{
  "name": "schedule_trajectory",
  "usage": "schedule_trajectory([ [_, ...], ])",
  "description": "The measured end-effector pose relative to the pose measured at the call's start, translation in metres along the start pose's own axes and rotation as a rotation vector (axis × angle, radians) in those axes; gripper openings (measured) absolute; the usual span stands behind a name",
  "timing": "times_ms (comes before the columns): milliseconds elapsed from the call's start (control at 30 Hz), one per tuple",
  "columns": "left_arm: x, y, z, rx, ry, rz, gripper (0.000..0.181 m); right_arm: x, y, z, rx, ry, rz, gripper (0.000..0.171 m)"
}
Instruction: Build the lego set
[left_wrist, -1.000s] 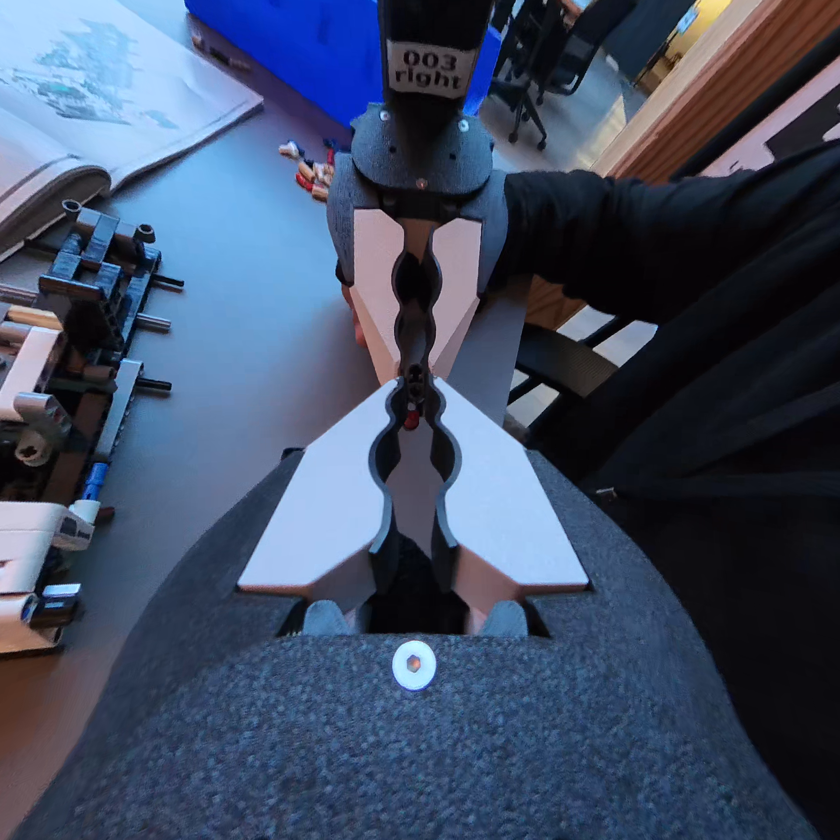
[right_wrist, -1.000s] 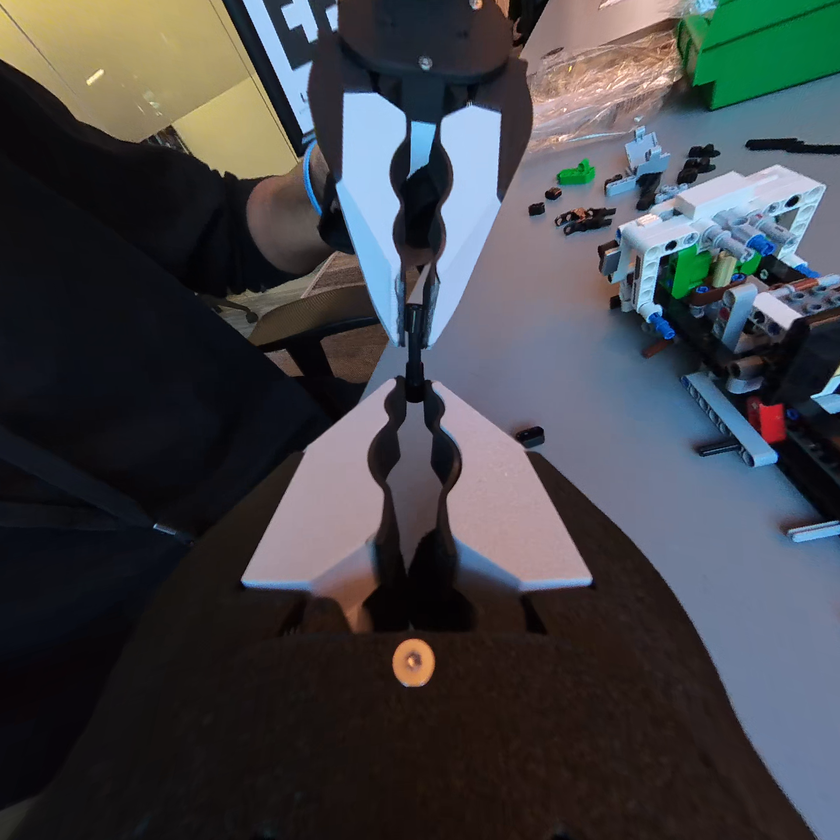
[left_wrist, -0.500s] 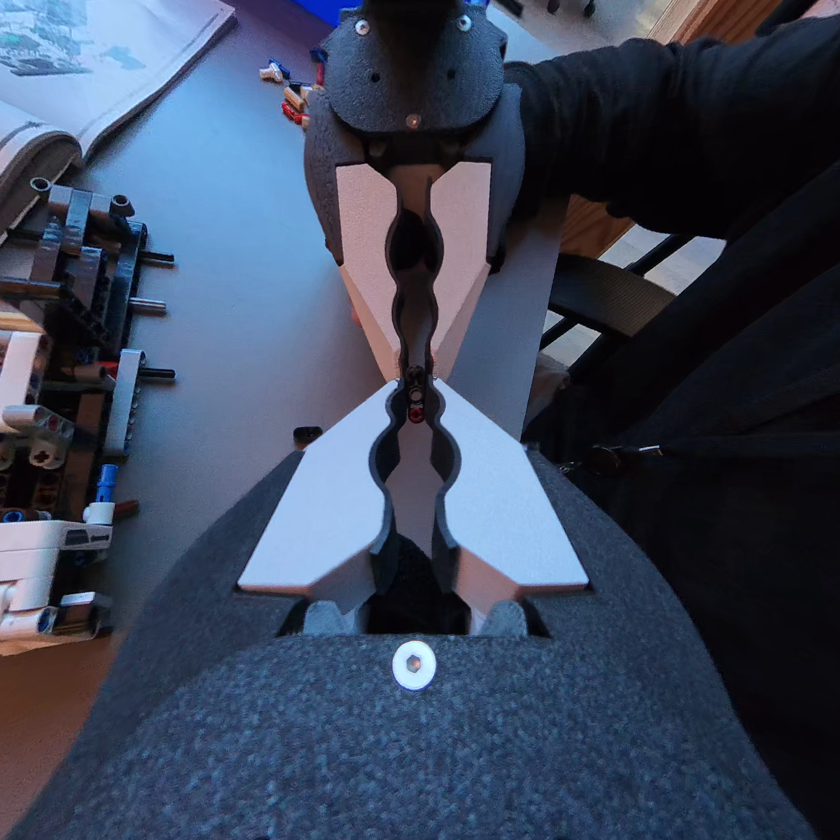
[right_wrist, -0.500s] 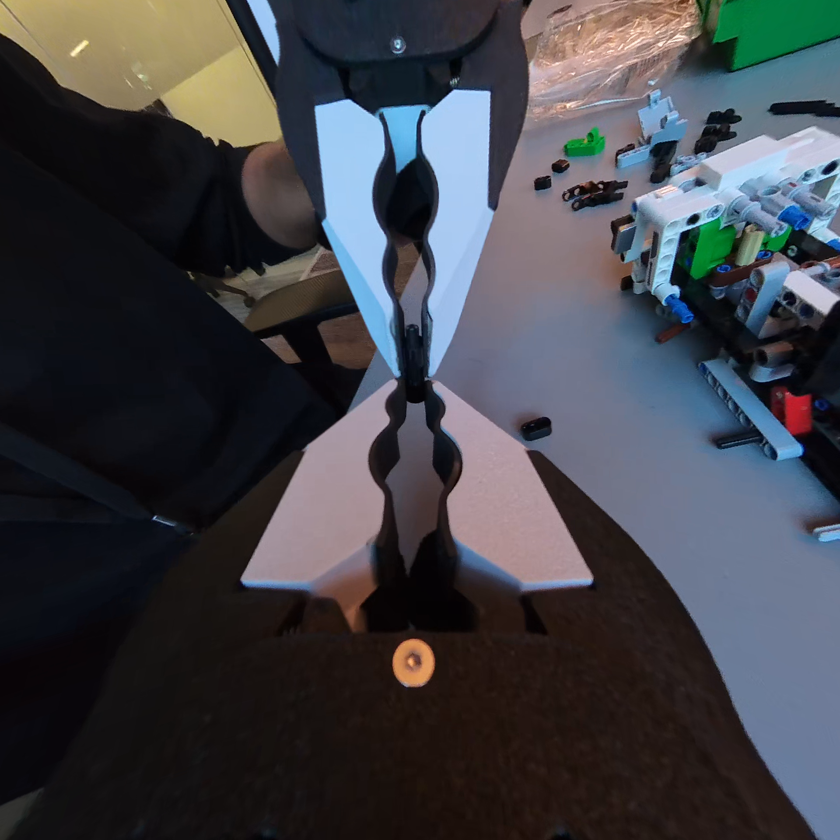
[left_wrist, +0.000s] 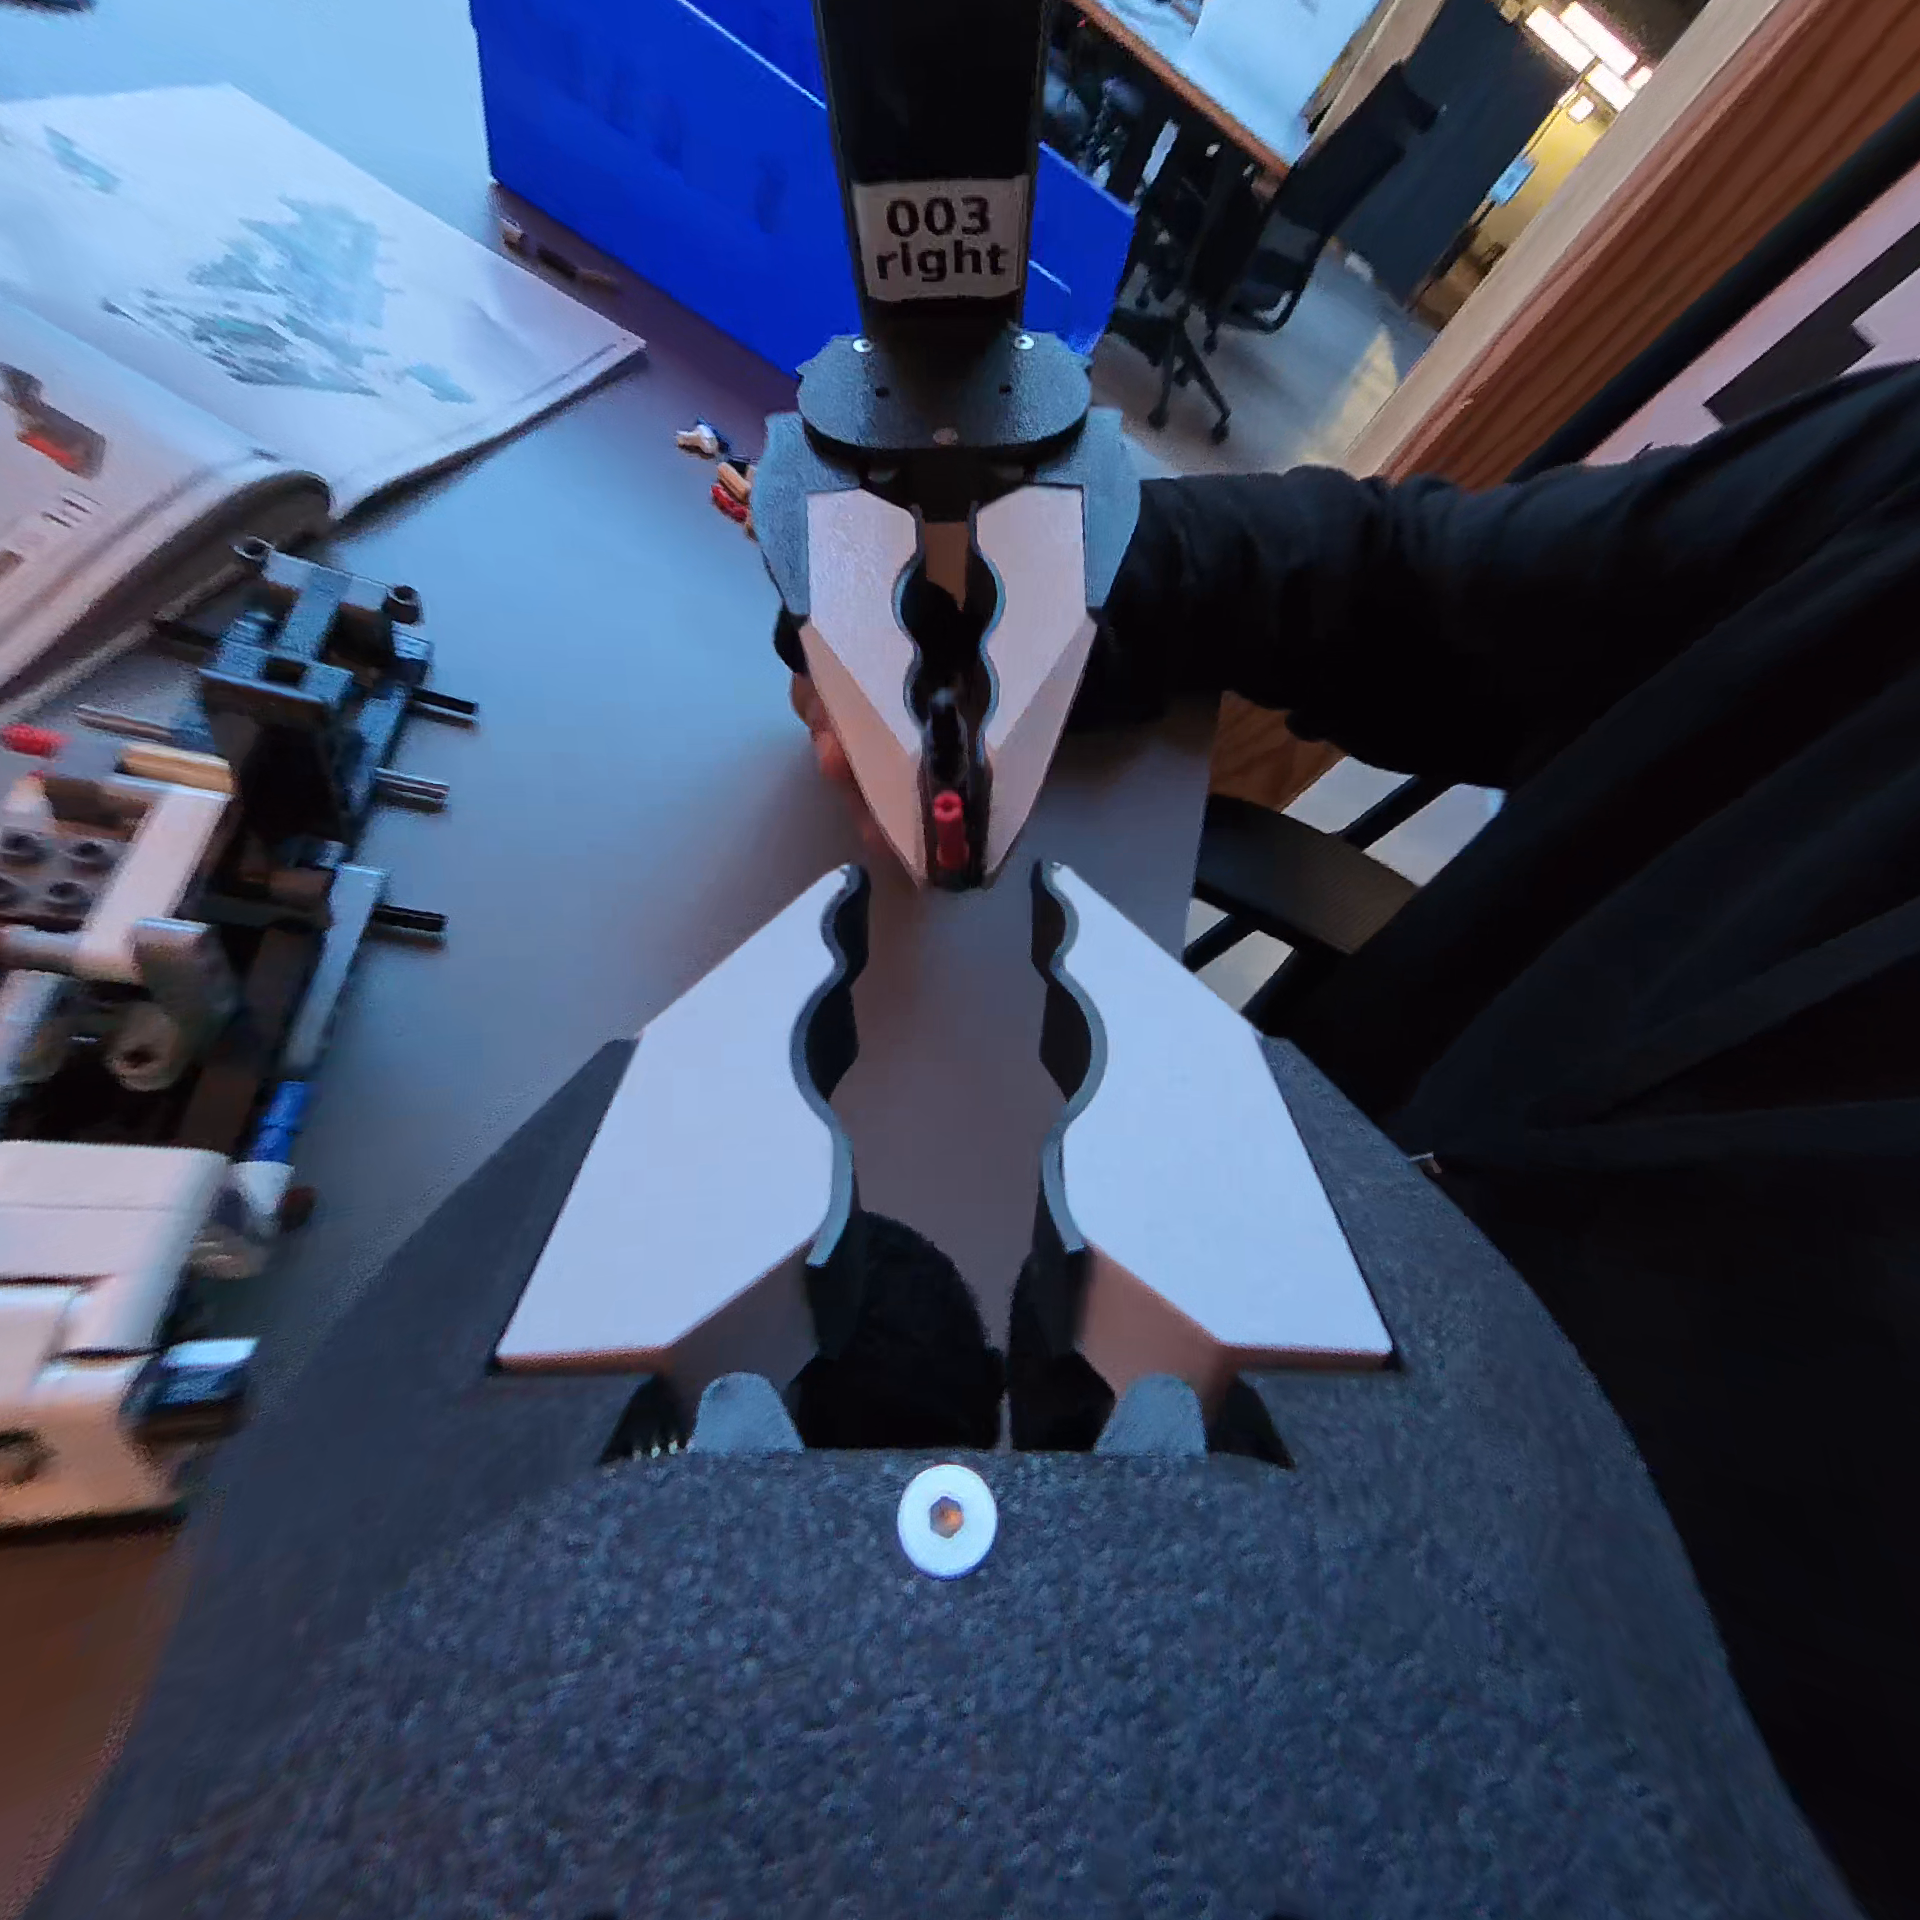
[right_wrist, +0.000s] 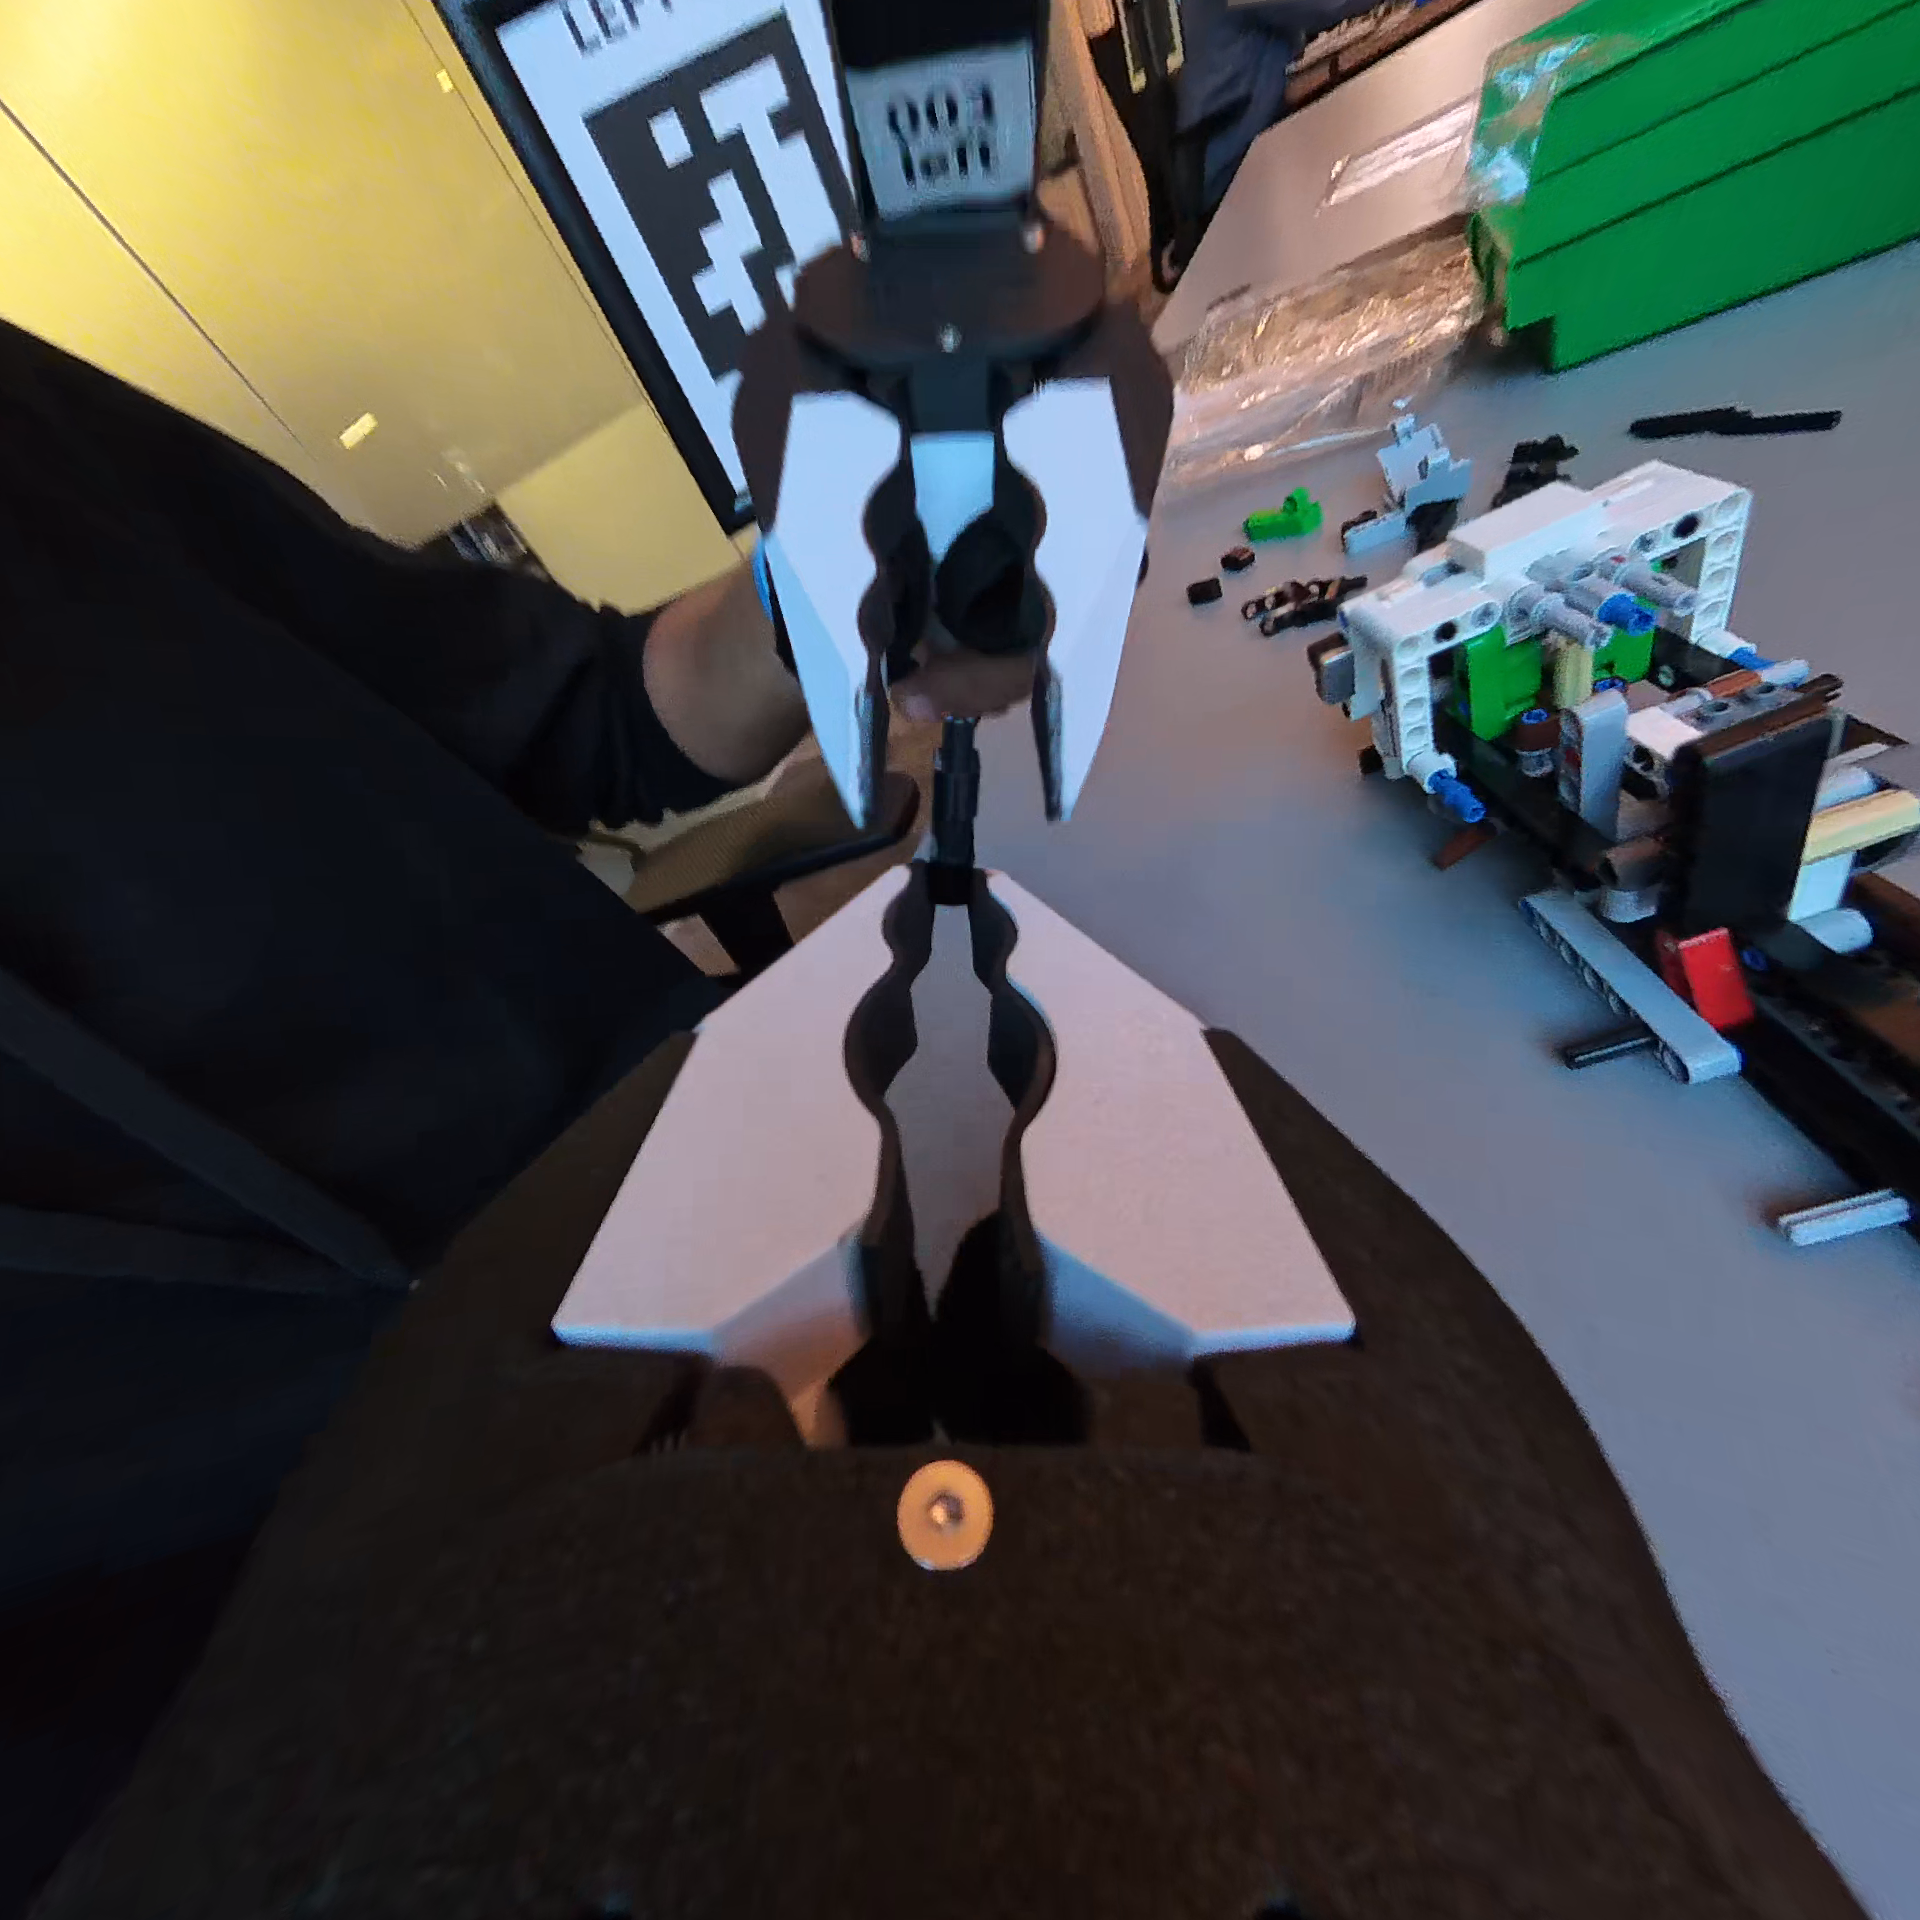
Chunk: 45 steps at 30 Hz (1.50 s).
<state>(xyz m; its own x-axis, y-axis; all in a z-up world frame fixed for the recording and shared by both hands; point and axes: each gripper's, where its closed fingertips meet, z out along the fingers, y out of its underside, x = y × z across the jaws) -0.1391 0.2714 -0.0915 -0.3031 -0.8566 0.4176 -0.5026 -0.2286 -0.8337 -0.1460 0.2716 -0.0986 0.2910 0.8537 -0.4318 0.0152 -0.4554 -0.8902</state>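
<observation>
From your left wrist, your left gripper (left_wrist: 948, 914) gapes empty, and the one red-tipped pin (left_wrist: 947, 831) sits dead ahead, pinched in your right gripper (left_wrist: 948, 878). From your right wrist, that gripper (right_wrist: 948, 883) clamps the pin (right_wrist: 956, 800), its length pointing between the left's spread fingers (right_wrist: 831, 623); one model (right_wrist: 1621, 727) lies right.

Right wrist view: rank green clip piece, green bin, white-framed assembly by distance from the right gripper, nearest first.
From the right gripper:
1. white-framed assembly, right side, mid table.
2. green clip piece, farther back, left of the assembly.
3. green bin, far top right corner.
</observation>
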Motion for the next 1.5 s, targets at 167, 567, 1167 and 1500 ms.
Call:
schedule_trajectory([
  [167, -0.001, -0.002, 0.009, 0.114, 0.064, -0.085, 0.018, 0.003, -0.006, -0.002, 0.059, 0.006, 0.022, 0.006],
  [567, 0.0, -0.007, 0.002, 0.219, 0.125, -0.18, 0.005, -0.001, 0.0, 0.004, 0.024, -0.037, 0.104, 0.006],
  [1167, -0.023, 0.011, 0.008, 0.06, -0.088, -0.376, 0.005, 0.026, -0.01, -0.011, -0.372, 0.729, -1.031, 0.046],
  [1500, -0.009, 0.007, 0.023, 0.007, -0.13, -0.269, 0.005, 0.03, 0.008, -0.008, -0.538, 0.754, -1.173, 0.025],
])
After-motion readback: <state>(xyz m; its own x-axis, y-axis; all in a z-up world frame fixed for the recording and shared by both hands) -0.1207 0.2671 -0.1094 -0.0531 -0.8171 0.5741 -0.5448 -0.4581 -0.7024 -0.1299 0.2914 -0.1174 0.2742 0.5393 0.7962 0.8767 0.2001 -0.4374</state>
